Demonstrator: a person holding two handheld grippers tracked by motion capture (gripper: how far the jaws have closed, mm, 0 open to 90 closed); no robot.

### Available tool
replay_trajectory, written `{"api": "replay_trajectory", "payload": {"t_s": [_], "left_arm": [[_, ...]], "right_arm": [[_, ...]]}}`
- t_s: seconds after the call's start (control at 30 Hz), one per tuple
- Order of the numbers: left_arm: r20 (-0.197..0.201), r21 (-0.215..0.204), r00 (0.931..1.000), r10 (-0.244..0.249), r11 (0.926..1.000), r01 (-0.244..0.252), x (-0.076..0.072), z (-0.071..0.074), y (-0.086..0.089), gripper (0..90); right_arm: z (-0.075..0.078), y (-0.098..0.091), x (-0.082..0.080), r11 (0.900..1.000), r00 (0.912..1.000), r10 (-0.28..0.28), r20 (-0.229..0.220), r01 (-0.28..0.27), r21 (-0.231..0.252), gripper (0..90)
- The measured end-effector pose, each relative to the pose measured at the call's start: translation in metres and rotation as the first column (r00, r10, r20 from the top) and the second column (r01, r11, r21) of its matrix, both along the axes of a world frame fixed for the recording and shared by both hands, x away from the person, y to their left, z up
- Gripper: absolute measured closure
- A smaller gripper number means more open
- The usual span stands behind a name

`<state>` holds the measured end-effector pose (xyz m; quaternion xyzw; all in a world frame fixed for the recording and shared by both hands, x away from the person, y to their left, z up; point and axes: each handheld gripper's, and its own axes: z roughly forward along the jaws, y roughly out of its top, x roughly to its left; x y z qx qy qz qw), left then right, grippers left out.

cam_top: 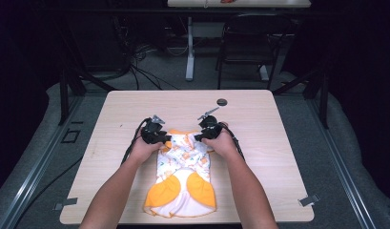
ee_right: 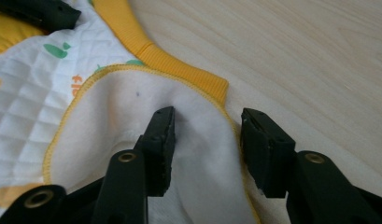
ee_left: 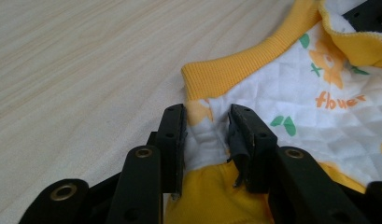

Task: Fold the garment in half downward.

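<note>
From above, you are leaning both forearms in from the near edge of the table (cam_top: 259, 109), and the garment (cam_top: 183, 179) is lying toward the middle of that near edge, its orange-and-white end pointing at you. Your left gripper (cam_top: 160, 138) and right gripper (cam_top: 202, 136) are sitting on the garment's far end, close together; your hands are covering most of each tool, so the jaws are hard to read here. A small dark disc (cam_top: 222, 102) is lying beyond them toward the far edge.

In the left gripper view, your left gripper (ee_left: 207, 140) is pinching a bunched fold of the quilted white fabric of the garment (ee_left: 291, 88) just below its yellow ribbed band. The right gripper's tip is cut off at the top right corner.

In the right gripper view, your right gripper (ee_right: 207, 140) is spread apart, straddling the turned-over plain white flap of the garment (ee_right: 128, 93) without gripping it. One jaw is resting on the flap, the other over bare wood.
</note>
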<state>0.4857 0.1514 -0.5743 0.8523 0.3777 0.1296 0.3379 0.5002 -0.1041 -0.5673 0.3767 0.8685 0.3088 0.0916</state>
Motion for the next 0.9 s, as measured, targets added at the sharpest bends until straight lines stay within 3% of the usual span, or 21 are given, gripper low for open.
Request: {"api": "replay_trajectory", "payload": {"t_s": [0.17,0.37,0.6,0.8,0.9], "left_arm": [[-0.004,-0.006,1.0000,-0.004,1.0000,0.003,0.000,0.000,0.000,71.5],[-0.009,-0.006,0.9999,-0.009,0.9999,0.008,-0.001,0.001,0.000,81.0],[-0.010,0.004,0.9999,-0.005,1.0000,0.006,-0.004,0.008,-0.001,85.3],[0.034,-0.009,0.9994,-0.011,0.9999,0.011,-0.009,0.024,0.002,86.3],[0.051,-0.015,0.9986,-0.017,0.9997,0.018,-0.012,0.032,0.002,86.7]], "right_arm": [[0.002,0.002,-0.002,1.0000,0.9993,0.005,-0.037,-0.004,0.005,70.4],[0.005,0.004,-0.006,0.9999,0.9997,0.006,-0.022,-0.007,-0.015,81.1],[0.017,0.004,-0.013,0.9983,0.9982,0.044,0.041,-0.043,-0.040,82.7],[0.032,0.004,-0.022,0.9960,0.9935,0.072,0.088,-0.067,-0.059,82.7],[0.038,0.002,-0.026,0.9964,0.9914,0.075,0.107,-0.070,-0.047,82.7]]}}
